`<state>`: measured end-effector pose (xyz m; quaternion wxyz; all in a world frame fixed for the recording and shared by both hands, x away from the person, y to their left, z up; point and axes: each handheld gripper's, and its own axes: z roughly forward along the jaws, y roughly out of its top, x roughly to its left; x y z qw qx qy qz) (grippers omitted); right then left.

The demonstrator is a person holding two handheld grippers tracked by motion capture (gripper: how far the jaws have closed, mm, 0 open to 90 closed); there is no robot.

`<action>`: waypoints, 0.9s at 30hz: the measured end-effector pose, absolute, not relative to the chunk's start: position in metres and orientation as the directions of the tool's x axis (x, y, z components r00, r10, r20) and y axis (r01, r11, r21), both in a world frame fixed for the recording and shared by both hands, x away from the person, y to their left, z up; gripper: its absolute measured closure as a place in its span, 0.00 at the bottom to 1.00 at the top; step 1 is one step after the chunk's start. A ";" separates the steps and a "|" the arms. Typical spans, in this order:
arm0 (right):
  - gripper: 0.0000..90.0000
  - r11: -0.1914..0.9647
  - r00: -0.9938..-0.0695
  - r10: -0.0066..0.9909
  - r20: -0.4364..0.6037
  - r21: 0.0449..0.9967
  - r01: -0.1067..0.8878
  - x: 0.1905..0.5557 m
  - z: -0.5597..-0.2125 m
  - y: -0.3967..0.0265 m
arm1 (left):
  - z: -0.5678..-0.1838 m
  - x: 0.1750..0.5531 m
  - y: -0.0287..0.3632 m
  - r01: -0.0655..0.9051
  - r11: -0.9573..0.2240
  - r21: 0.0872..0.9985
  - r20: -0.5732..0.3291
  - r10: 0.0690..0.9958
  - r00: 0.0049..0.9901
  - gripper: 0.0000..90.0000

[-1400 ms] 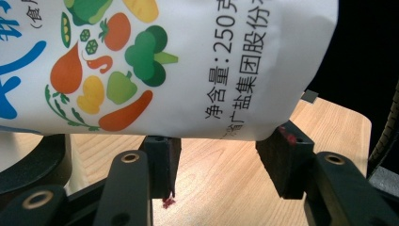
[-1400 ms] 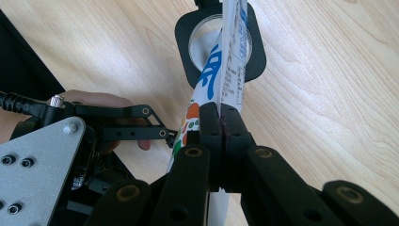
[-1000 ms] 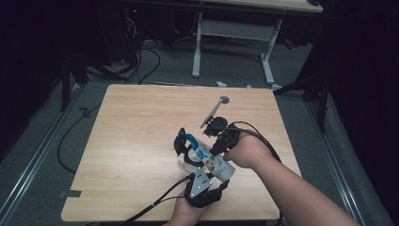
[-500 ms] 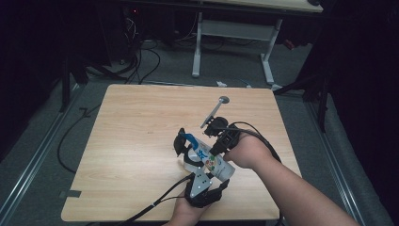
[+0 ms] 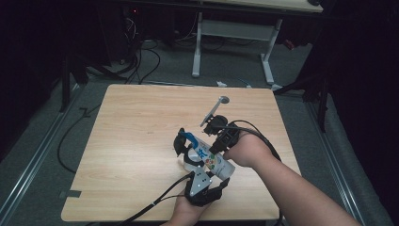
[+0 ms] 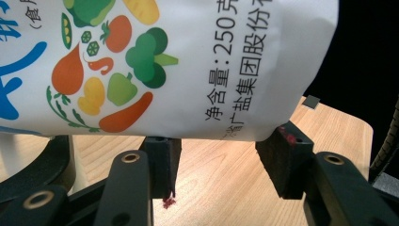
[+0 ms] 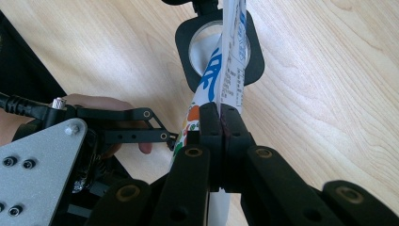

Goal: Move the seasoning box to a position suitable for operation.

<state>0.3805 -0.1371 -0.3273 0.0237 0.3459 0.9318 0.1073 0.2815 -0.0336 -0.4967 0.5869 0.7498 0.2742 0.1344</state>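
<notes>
A white pouch (image 5: 212,162) printed with vegetables and blue characters hangs tilted over the table's front middle. My right gripper (image 5: 212,149) is shut on its thin edge, and in the right gripper view the pads (image 7: 209,123) pinch that edge. The pouch's (image 7: 230,56) far end reaches into a black ring (image 7: 186,47) with a round opening. My left gripper (image 5: 193,162) points at the printed face from below. In the left gripper view its jaws (image 6: 221,150) stand apart, the pouch's (image 6: 188,70) lower edge lies across their tips, and bare wood shows between them.
On the wooden table (image 5: 141,132) a thin metal tool with a round end (image 5: 214,110) lies just beyond the grippers. The black ring (image 5: 180,143) sits left of the pouch. Cables run from both grippers. Another table's legs (image 5: 197,47) stand on the floor behind.
</notes>
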 end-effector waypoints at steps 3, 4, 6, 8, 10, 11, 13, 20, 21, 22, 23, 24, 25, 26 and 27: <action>1.00 0.738 -0.761 0.648 0.032 0.220 0.638 0.381 -0.327 -0.136 | -0.496 0.282 -0.034 0.255 -0.158 0.954 -0.122 0.571 0.812 0.57; 1.00 0.738 -0.761 0.648 0.029 0.219 0.638 0.381 -0.327 -0.136 | -0.496 0.282 -0.034 0.256 -0.155 0.954 -0.125 0.572 0.811 0.57; 1.00 0.741 -0.763 0.645 0.029 0.219 0.635 0.382 -0.327 -0.136 | -0.496 0.282 -0.033 0.256 -0.159 0.954 -0.122 0.572 0.811 0.57; 1.00 0.743 -0.765 0.643 0.030 0.219 0.633 0.382 -0.328 -0.135 | -0.497 0.282 -0.033 0.256 -0.160 0.953 -0.122 0.572 0.811 0.57; 1.00 0.741 -0.763 0.646 0.030 0.216 0.636 0.382 -0.328 -0.134 | -0.497 0.282 -0.034 0.258 -0.159 0.953 -0.124 0.572 0.811 0.57; 1.00 0.740 -0.762 0.647 0.029 0.216 0.636 0.382 -0.328 -0.134 | -0.497 0.283 -0.034 0.258 -0.159 0.953 -0.124 0.572 0.811 0.57; 1.00 0.738 -0.760 0.649 0.030 0.214 0.640 0.382 -0.328 -0.134 | -0.497 0.283 -0.034 0.257 -0.157 0.953 -0.124 0.573 0.810 0.57; 1.00 0.745 -0.766 0.642 0.030 0.213 0.632 0.383 -0.330 -0.133 | -0.499 0.283 -0.034 0.262 -0.163 0.951 -0.124 0.576 0.808 0.58; 1.00 0.745 -0.767 0.641 0.032 0.213 0.632 0.383 -0.331 -0.133 | -0.499 0.283 -0.034 0.263 -0.161 0.951 -0.126 0.576 0.808 0.58; 1.00 0.744 -0.766 0.642 0.033 0.213 0.633 0.383 -0.331 -0.133 | -0.499 0.283 -0.034 0.263 -0.161 0.951 -0.126 0.576 0.808 0.58; 1.00 0.744 -0.765 0.643 0.033 0.212 0.634 0.383 -0.332 -0.133 | -0.500 0.283 -0.034 0.263 -0.162 0.951 -0.125 0.576 0.808 0.58; 1.00 0.744 -0.765 0.643 0.033 0.213 0.634 0.383 -0.332 -0.134 | -0.500 0.283 -0.034 0.263 -0.163 0.951 -0.124 0.577 0.807 0.58; 1.00 0.744 -0.765 0.643 0.032 0.212 0.634 0.383 -0.332 -0.134 | -0.500 0.283 -0.034 0.263 -0.163 0.951 -0.124 0.578 0.807 0.58; 1.00 0.743 -0.765 0.644 0.034 0.213 0.635 0.383 -0.332 -0.134 | -0.500 0.283 -0.034 0.263 -0.162 0.951 -0.124 0.578 0.807 0.58; 1.00 0.743 -0.764 0.644 0.032 0.212 0.635 0.383 -0.332 -0.134 | -0.500 0.284 -0.034 0.261 -0.162 0.952 -0.124 0.577 0.808 0.58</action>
